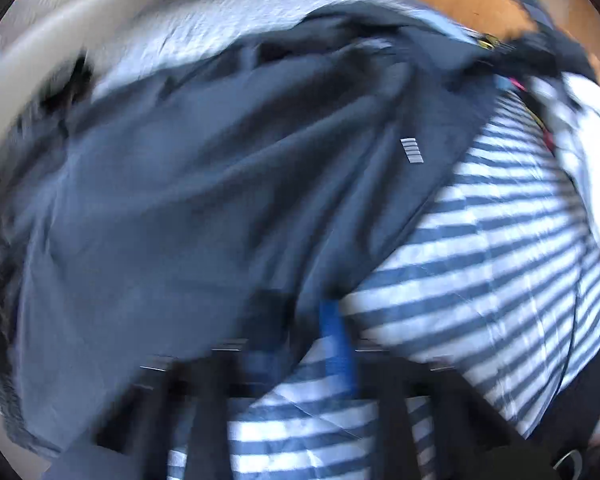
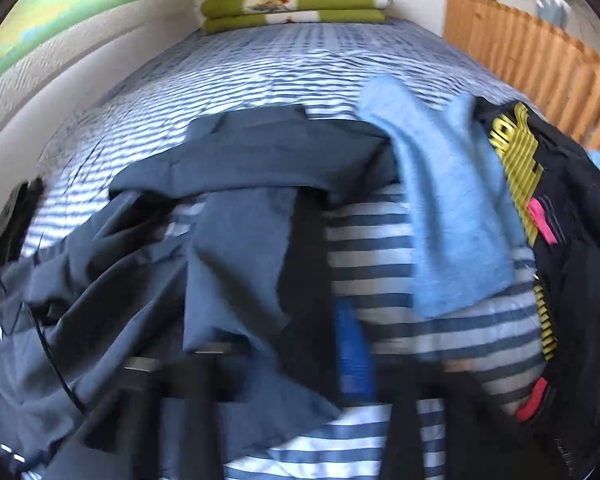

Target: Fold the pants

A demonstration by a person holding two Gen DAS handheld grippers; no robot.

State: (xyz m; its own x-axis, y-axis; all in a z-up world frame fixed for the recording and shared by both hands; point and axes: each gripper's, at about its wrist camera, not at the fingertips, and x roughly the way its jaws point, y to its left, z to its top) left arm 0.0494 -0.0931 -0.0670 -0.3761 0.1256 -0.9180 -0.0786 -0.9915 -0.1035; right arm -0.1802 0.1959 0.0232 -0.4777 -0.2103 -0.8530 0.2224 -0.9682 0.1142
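Observation:
Dark blue-grey pants (image 1: 204, 184) lie rumpled across a blue-and-white striped bed cover (image 1: 488, 280). The left wrist view is blurred by motion. There the cloth gathers to a pinch at my left gripper (image 1: 312, 316), which is shut on the pants beside its blue pad (image 1: 336, 344). In the right wrist view a flap of the pants (image 2: 236, 272) hangs over my right gripper (image 2: 328, 320), shut on the fabric; the blue pad (image 2: 354, 356) shows, the other finger is covered by cloth. The rest of the pants (image 2: 84, 288) bunches at lower left.
A light blue cloth (image 2: 452, 208) and a black garment with yellow lettering (image 2: 556, 216) lie to the right on the bed cover (image 2: 260, 64). Folded green and red blankets (image 2: 296, 4) sit at the far end. A wooden slatted rail (image 2: 540, 64) lines the right side, and a white garment (image 1: 588, 152) lies there.

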